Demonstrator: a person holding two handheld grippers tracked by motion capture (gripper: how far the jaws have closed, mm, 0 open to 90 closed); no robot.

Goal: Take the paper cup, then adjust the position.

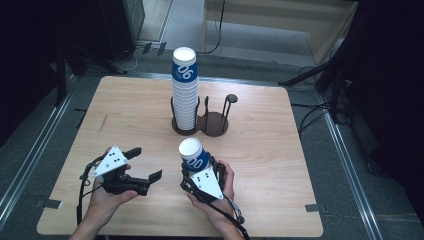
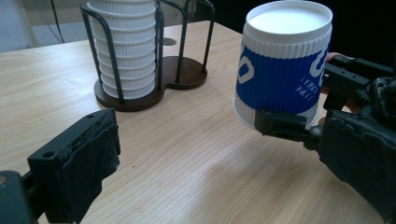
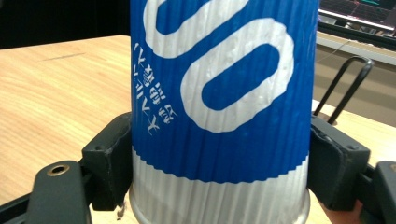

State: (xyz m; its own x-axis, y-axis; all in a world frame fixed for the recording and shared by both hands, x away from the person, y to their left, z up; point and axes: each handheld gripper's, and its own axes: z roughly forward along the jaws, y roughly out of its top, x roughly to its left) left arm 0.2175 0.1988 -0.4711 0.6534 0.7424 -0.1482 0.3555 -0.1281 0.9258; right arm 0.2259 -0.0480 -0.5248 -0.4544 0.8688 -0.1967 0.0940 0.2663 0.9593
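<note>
Looking down from the high view, the right tongs (image 1: 197, 167) grasp a blue-and-white paper cup (image 1: 192, 155), held upside down above the near middle of the tabletop (image 1: 280, 150). The left tongs (image 1: 145, 162) lie beside it, released and holding nothing. Farther back stands a dark two-slot cup holder (image 1: 212, 125); its left slot carries a tall stack of cups (image 1: 185, 92), its right slot holds none.

From the left gripper view, one padded jaw rises at the lower left with bare wood beyond it, so these tongs are slack. The cup (image 2: 282, 60) hangs at the right, clear of the tabletop, pinched near its rim, white base uppermost. The stack (image 2: 123, 46) sits inside the holder's wire posts.

From the right gripper view, both pads press the cup (image 3: 219, 88) on its lower white band.

My judgement: the cup is being carried between stack and holder. The next move probably calls for steering it over the vacant slot, level, then lowering between the posts before letting go.
</note>
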